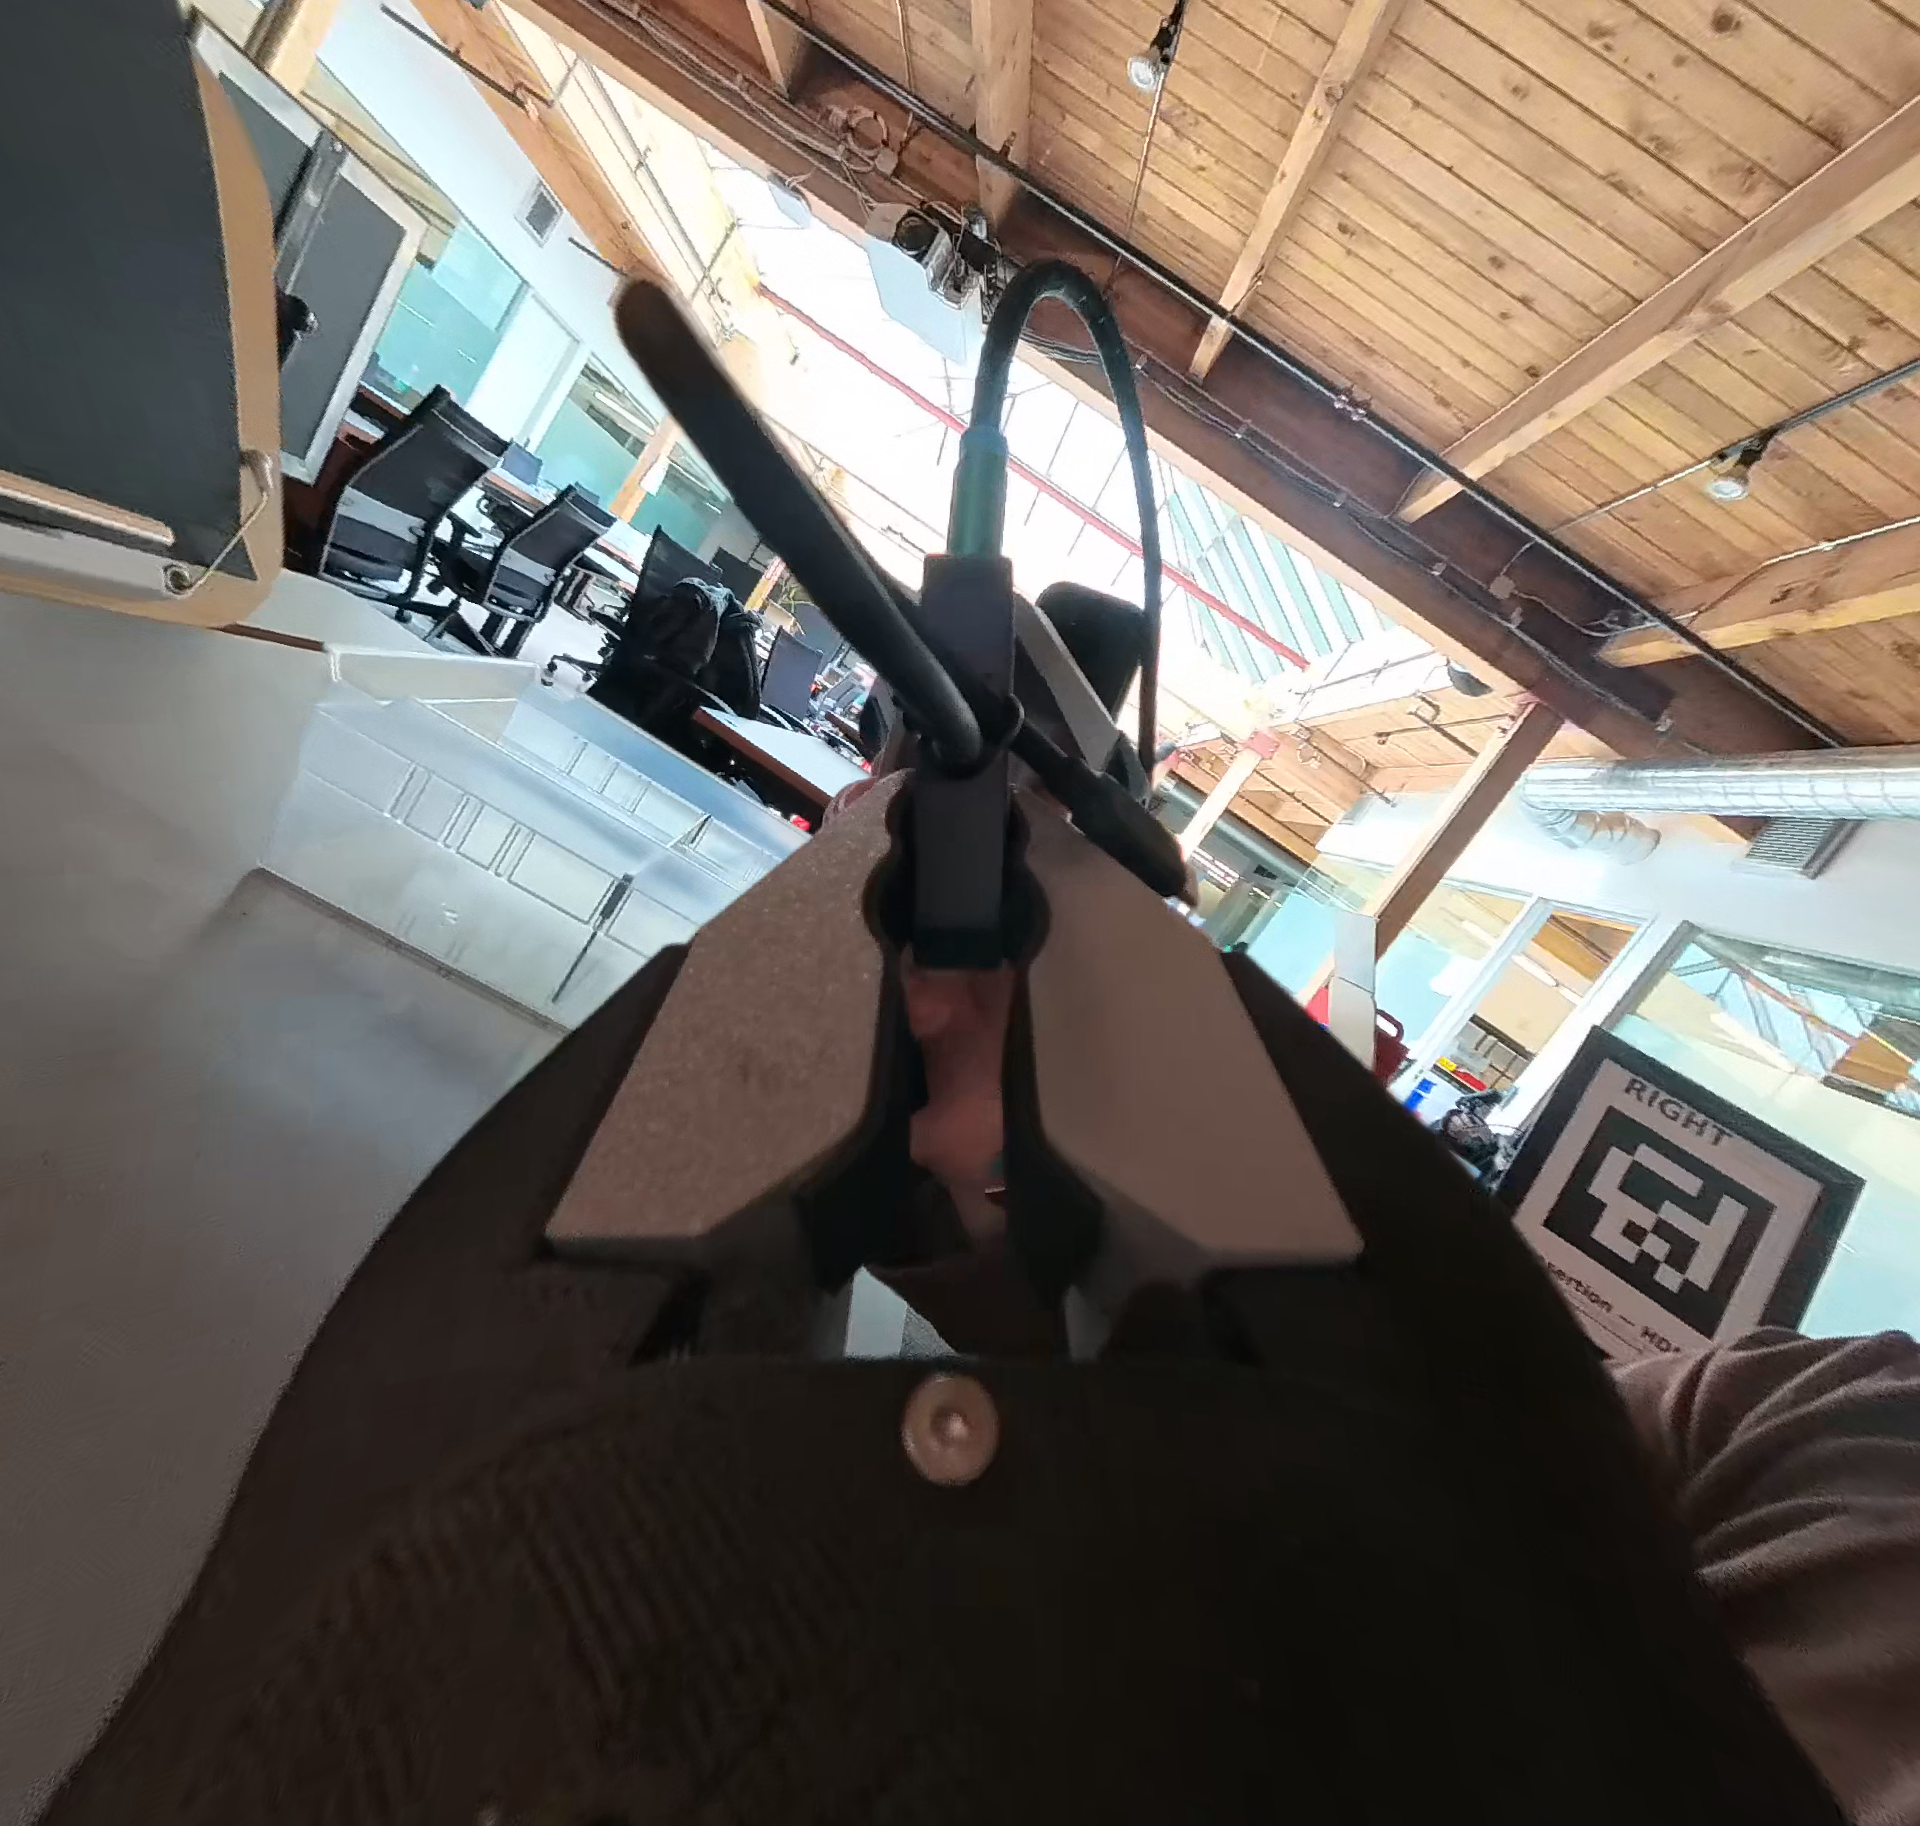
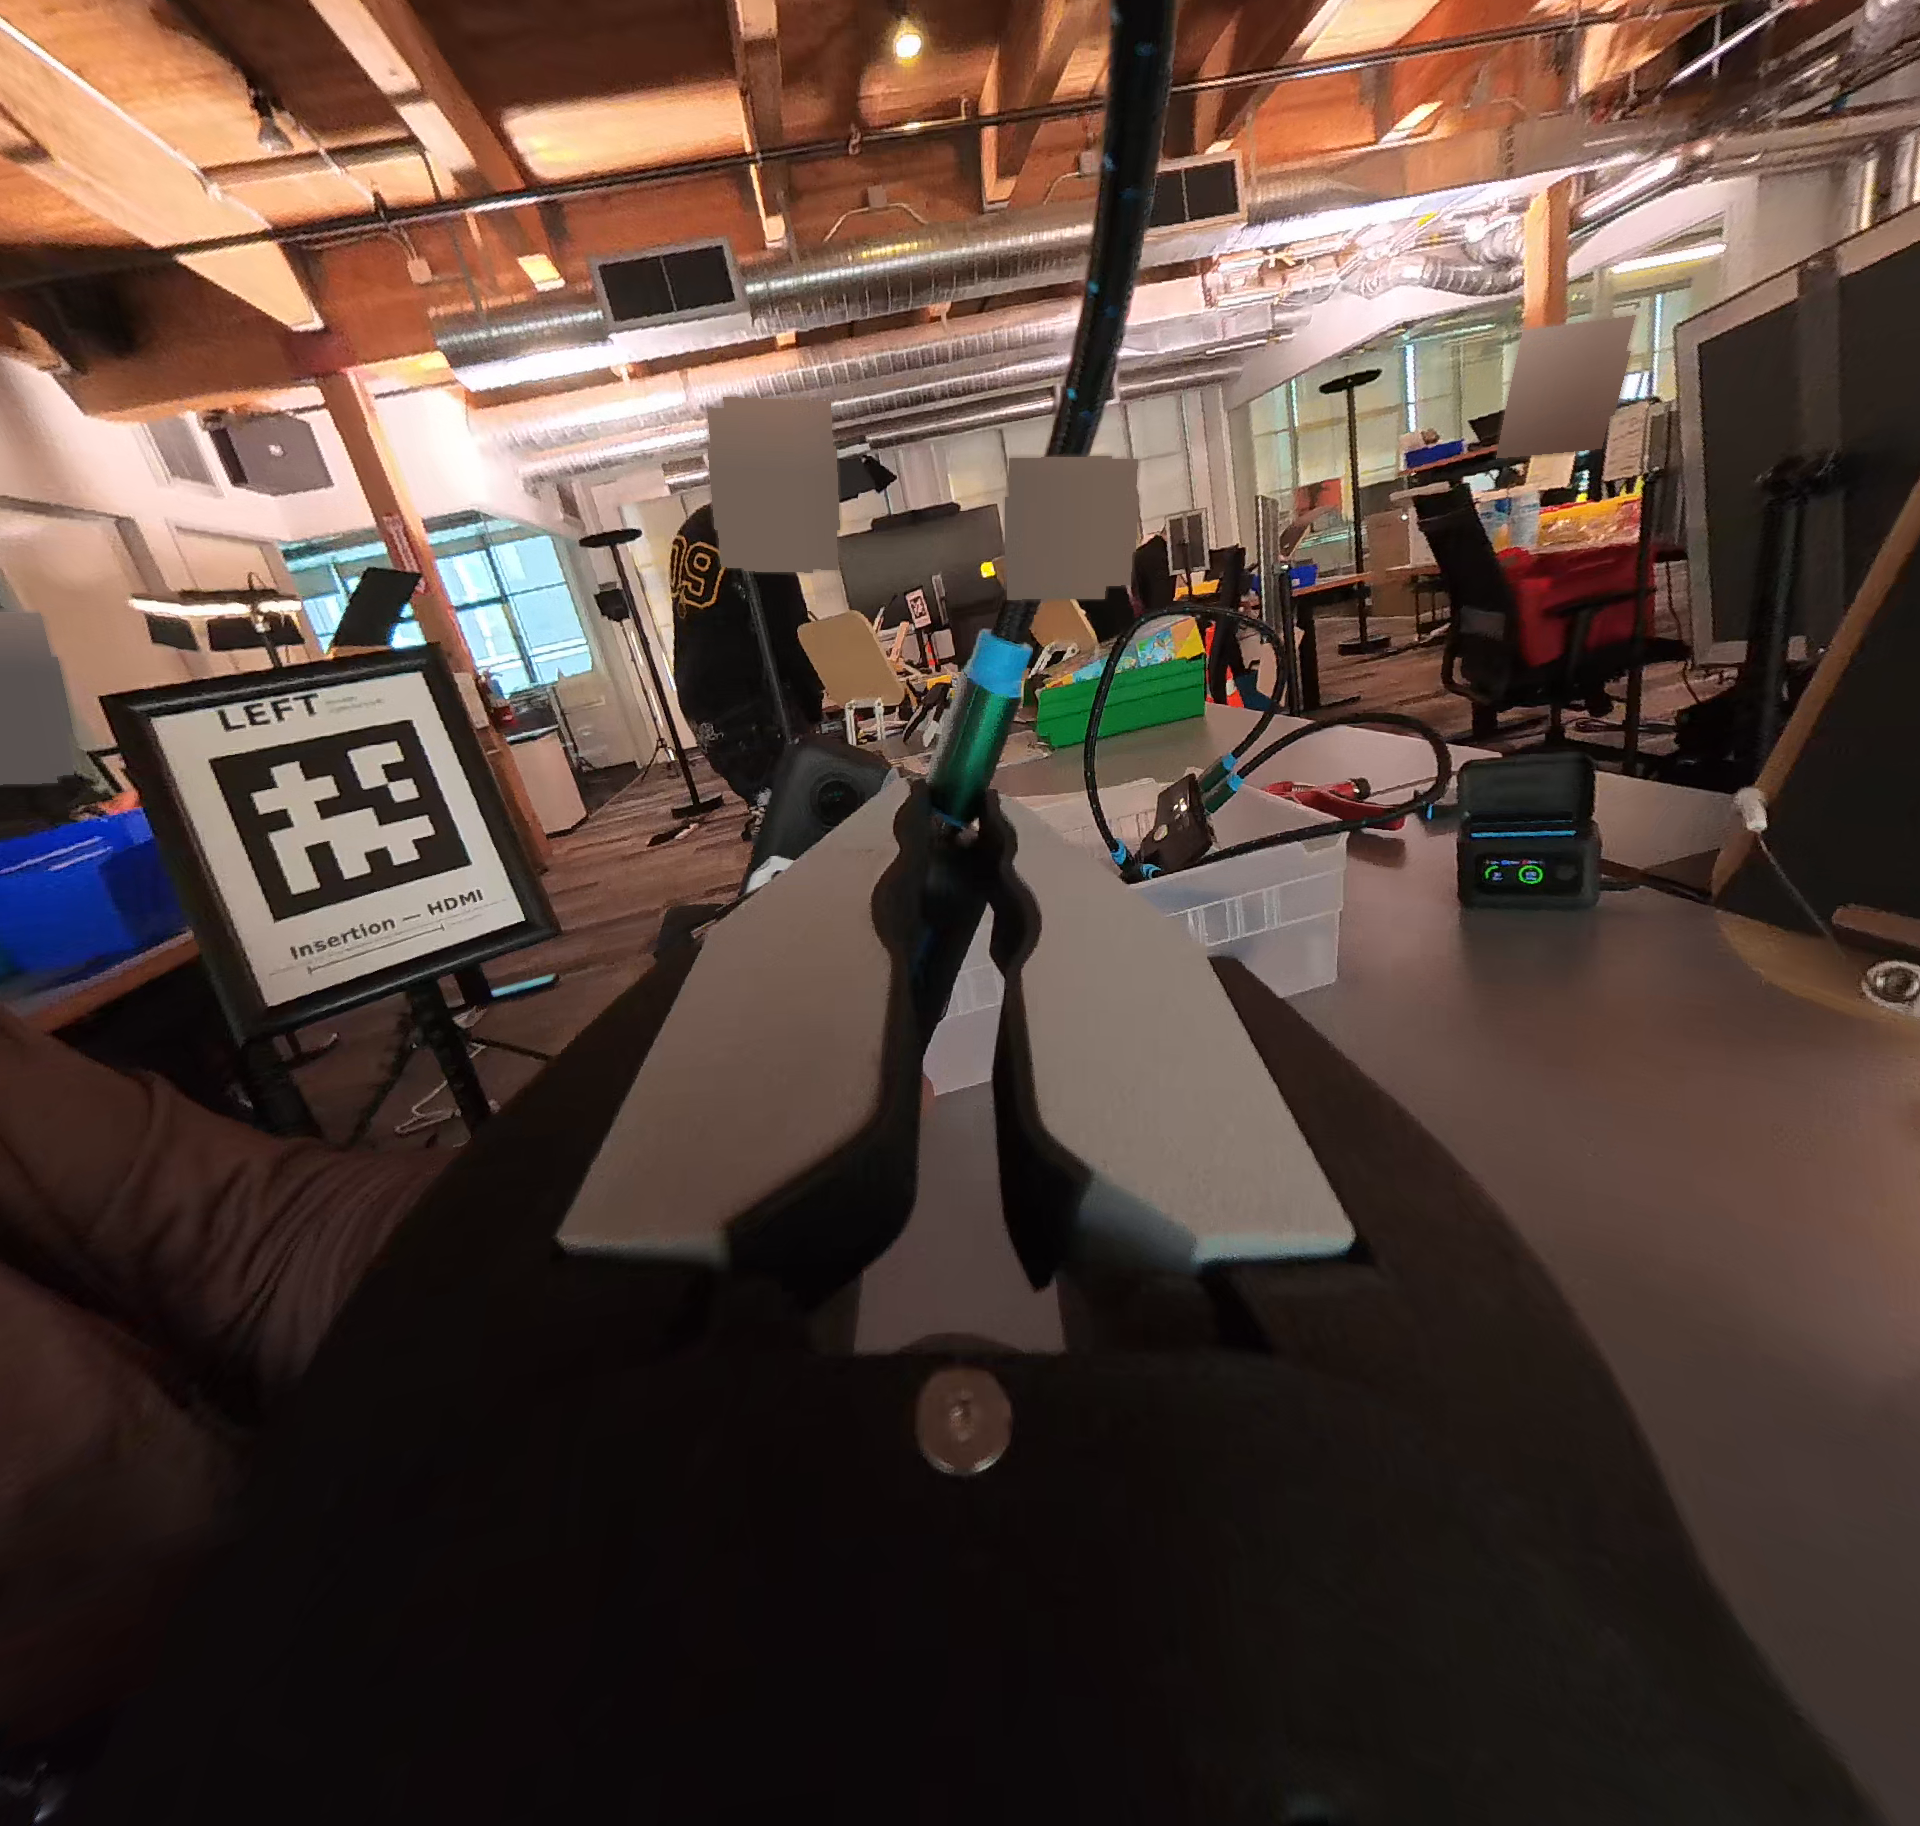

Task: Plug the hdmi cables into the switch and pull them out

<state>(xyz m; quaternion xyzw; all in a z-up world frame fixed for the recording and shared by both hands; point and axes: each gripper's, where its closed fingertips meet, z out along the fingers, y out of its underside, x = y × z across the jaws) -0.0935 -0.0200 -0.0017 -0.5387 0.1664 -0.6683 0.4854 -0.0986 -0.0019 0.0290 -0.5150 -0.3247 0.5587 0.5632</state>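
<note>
Nearest, we see our left gripper (image 1: 958, 867) clamped on the switch (image 1: 961, 737), a small rigid black box, light, with cables crossing it; our right gripper (image 2: 961, 857) is pinched on an HDMI cable (image 2: 1117, 218) just below its green plug shell (image 2: 966, 737); we judge the braid floppy and the shell stiff, so we would grip the shell; farther right, another switch (image 2: 1179, 826) lies in a clear bin (image 2: 1247, 903).

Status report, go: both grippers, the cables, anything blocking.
Left gripper shut on black switch. Right gripper shut on green-collared HDMI cable. Nothing blocking.
</note>
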